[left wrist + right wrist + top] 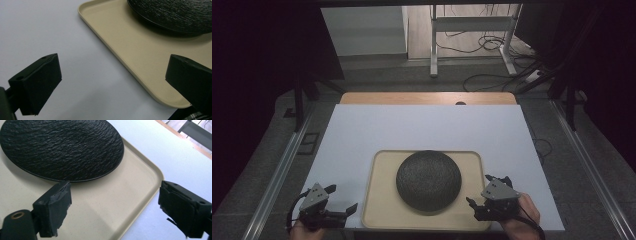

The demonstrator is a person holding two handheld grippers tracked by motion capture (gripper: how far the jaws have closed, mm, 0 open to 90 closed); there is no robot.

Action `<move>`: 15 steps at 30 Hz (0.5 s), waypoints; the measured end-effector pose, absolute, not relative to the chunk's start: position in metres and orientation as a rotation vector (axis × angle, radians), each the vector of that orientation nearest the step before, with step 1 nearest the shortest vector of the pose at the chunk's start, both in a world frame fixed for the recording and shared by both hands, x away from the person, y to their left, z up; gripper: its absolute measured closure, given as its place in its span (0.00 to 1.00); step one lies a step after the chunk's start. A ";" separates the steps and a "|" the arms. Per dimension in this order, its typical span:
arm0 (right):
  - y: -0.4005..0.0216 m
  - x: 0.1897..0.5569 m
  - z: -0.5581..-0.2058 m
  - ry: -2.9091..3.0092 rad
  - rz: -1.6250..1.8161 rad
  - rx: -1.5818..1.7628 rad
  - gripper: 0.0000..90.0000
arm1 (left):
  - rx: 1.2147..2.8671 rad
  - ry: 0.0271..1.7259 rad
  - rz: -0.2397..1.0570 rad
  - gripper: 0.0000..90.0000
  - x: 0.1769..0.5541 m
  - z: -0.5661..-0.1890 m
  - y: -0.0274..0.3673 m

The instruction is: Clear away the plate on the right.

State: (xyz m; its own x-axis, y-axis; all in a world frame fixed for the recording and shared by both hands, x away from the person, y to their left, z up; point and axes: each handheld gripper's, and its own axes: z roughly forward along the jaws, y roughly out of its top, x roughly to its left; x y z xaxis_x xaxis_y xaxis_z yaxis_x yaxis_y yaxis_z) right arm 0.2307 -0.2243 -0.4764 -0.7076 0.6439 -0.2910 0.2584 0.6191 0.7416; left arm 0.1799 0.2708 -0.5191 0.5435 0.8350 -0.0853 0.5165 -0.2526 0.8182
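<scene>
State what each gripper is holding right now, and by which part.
Nothing is held. The left gripper and right gripper both stand open beside the tray, clear of the black plate.

Overhead looks down; tool cameras closely share the tray (377, 200).

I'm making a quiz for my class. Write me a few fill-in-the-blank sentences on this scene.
1. The black plate lies on a beige ____.
2. The tray rests on a ____ table.
3. The right gripper stands ____, holding nothing.
4. The left gripper is beside the tray's ____ edge.

Missing words: tray; white; open; left
</scene>
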 end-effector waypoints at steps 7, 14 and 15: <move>-0.236 0.228 -0.476 2.286 0.991 0.777 0.08 | 1.919 1.099 0.471 0.00 0.180 -0.519 0.271; -0.248 0.226 -0.476 2.263 1.016 0.834 0.06 | 1.919 1.100 0.471 0.00 0.180 -0.519 0.271; -0.249 0.225 -0.476 2.259 1.022 0.843 0.06 | 1.919 1.100 0.471 0.00 0.180 -0.519 0.271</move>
State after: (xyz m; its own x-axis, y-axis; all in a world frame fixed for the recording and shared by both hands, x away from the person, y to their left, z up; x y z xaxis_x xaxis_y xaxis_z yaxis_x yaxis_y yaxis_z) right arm 0.2255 -0.2495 -0.4762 -0.6730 0.7132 -0.1963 0.3234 0.5223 0.7890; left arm 0.1797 0.2709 -0.5191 0.5420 0.8360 -0.0857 0.5152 -0.2499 0.8199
